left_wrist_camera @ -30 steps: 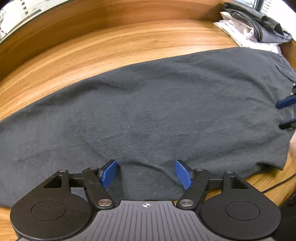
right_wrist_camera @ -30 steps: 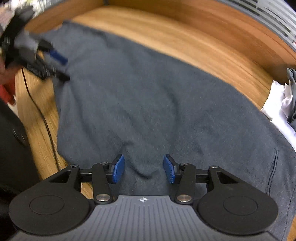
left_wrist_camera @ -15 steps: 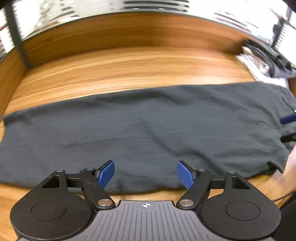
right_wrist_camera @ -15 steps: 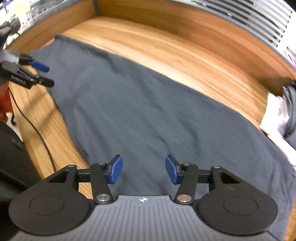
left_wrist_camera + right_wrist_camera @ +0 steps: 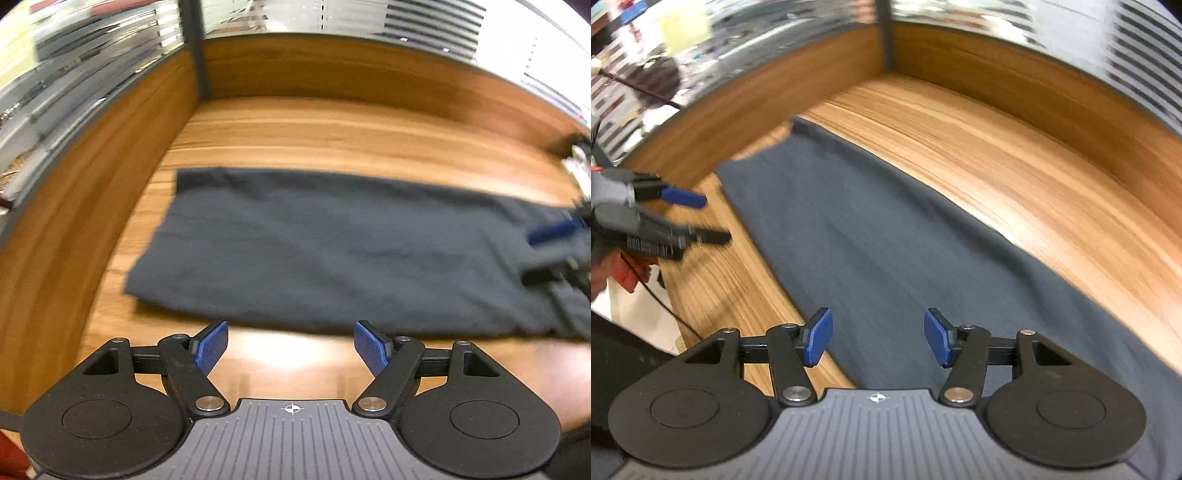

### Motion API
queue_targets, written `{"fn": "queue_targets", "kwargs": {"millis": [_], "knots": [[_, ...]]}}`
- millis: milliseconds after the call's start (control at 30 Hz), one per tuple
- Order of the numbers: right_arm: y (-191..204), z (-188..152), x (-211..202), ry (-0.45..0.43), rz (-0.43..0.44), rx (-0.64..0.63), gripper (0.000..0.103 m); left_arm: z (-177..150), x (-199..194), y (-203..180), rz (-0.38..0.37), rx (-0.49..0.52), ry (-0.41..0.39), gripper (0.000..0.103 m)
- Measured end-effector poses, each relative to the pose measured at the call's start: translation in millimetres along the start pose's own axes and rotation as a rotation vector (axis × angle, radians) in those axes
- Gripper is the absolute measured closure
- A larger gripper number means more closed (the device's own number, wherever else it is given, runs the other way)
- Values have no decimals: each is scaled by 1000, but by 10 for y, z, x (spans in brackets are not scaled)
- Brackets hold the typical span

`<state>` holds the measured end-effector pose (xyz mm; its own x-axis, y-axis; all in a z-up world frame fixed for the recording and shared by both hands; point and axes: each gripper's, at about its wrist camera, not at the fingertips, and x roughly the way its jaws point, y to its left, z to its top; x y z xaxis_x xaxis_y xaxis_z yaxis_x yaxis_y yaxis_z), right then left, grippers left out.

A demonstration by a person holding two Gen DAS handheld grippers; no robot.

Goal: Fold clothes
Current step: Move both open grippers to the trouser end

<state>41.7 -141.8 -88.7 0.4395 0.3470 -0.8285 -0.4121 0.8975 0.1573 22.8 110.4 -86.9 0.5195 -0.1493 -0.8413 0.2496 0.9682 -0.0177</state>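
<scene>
On the wooden table (image 5: 332, 125) a dark grey garment (image 5: 332, 251) lies spread flat as a long strip (both views are motion-blurred). Left gripper (image 5: 291, 345): jaws apart, empty, over bare wood just short of the garment's near edge. Right gripper (image 5: 878, 338): jaws apart, empty, above the cloth near its edge. A black cable (image 5: 665, 310) trails over the table's near edge.

Bare wooden table (image 5: 332, 125) lies open beyond the dark garment (image 5: 314, 251), up to raised wooden walls (image 5: 92, 177) at far and left (a dark post (image 5: 197, 48) marks the corner).
</scene>
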Motion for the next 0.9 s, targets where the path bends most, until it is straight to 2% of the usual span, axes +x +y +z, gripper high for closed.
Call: {"fn": "queue_targets", "kwargs": {"millis": [67, 300, 433, 567, 900], "knots": [[251, 233, 200, 5, 36, -50, 42, -58, -37, 175, 1, -5, 5, 24], [1147, 897, 850, 54, 177, -267, 42, -348, -239, 600, 24, -119, -11, 21], [1542, 1159, 1178, 73, 207, -372, 47, -493, -338, 763, 45, -187, -14, 21], [1789, 1367, 1494, 73, 192, -426, 55, -617, -395, 857, 65, -229, -10, 21], [2131, 1471, 2111, 57, 83, -571, 58, -778, -502, 1011, 90, -266, -12, 21]]}}
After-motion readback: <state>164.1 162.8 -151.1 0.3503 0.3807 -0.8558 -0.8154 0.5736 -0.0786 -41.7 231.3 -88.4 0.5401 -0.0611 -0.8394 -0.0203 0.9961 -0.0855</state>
